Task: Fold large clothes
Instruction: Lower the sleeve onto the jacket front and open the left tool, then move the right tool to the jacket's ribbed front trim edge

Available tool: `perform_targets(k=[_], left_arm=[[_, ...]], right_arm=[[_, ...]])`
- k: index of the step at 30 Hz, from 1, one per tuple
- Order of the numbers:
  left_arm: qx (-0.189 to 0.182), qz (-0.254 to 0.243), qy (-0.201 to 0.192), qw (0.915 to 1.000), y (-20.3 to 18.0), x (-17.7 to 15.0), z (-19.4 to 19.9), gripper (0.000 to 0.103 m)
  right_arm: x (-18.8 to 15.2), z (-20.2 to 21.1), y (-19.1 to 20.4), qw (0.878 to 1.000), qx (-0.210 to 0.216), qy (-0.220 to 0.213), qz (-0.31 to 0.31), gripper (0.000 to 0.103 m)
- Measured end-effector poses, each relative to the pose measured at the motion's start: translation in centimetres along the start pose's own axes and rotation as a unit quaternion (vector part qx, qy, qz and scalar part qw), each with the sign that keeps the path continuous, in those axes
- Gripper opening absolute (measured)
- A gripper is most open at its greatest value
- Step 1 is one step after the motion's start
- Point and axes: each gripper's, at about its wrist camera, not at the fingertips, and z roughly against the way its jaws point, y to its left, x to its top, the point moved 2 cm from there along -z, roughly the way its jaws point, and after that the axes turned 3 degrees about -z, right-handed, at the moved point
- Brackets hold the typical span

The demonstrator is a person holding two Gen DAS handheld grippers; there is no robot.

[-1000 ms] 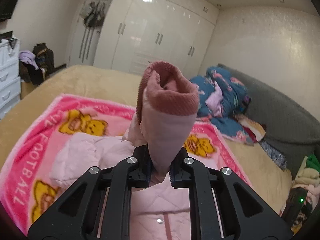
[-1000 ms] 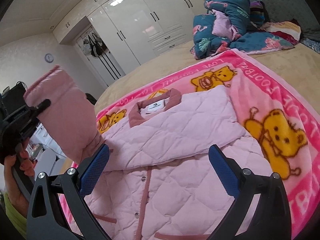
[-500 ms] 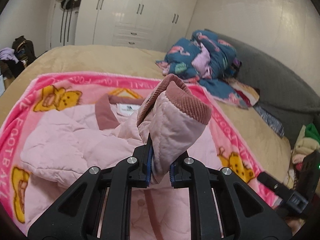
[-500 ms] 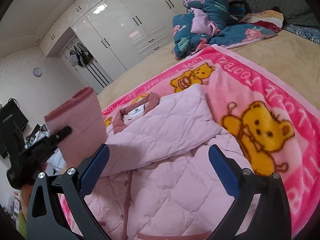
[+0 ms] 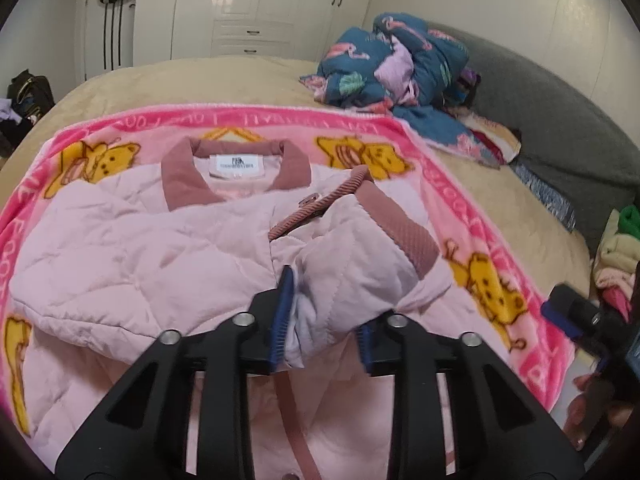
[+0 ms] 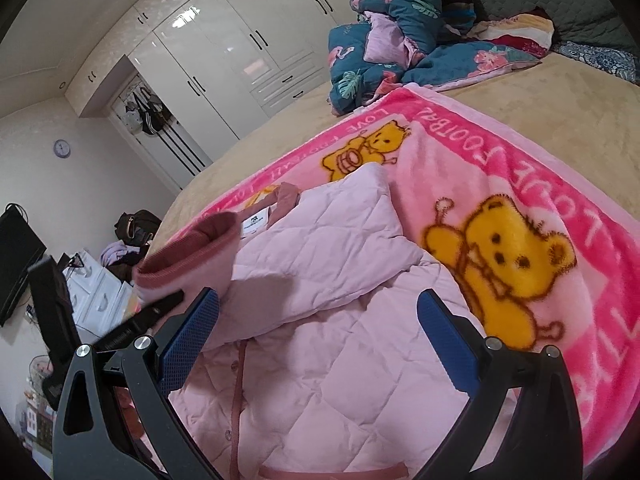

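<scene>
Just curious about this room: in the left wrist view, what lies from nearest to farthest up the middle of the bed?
Pink quilted sleeve with ribbed cuff → dusty-pink jacket collar → bright pink bear-print blanket → tan bedspread → white wardrobe.

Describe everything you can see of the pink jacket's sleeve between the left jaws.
The sleeve is pale pink quilted fabric ending in a darker ribbed cuff. It is folded across the jacket chest, cuff toward the blanket's right border, below the collar. It lies between the left gripper's jaws, which have just been opening; the blue pads no longer clearly press it.
</scene>
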Motion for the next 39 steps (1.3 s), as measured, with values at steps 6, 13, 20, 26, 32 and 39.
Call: perform_targets(k=[6,13,20,26,32,39], left_arm=[[0.017,-0.025,0.052,0.9982,-1.1,-1.9,-1.7,0.077],[-0.009,-0.023,0.068,0.9974,-1.1,-3.5,-0.3,0.094],[-0.007,0.003,0.04,0.9992,1.4,-3.5,3.5,0.094],[0.034,0.026,0.02,0.9989,5.6,-3.0,6.1,0.094],[0.073,0.045,0.012,0.9963,10.0,-2.8,7.6,0.094],[0.105,0.081,-0.002,0.9911,14.8,-3.0,9.1,0.094]], right_arm=[[0.1,0.1,-0.2,1.0,-0.005,0.002,-0.001,0.099],[0.0,-0.1,0.2,1.0,-0.006,0.006,0.006,0.099],[-0.6,-0.9,1.5,1.0,0.0,0.017,0.01,0.099],[-1.4,-2.1,3.4,0.999,0.015,0.035,0.024,0.099],[-3.3,-4.9,5.2,0.996,0.035,0.081,0.03,0.099],[-6.3,-9.7,6.9,0.99,0.021,0.133,0.04,0.099]])
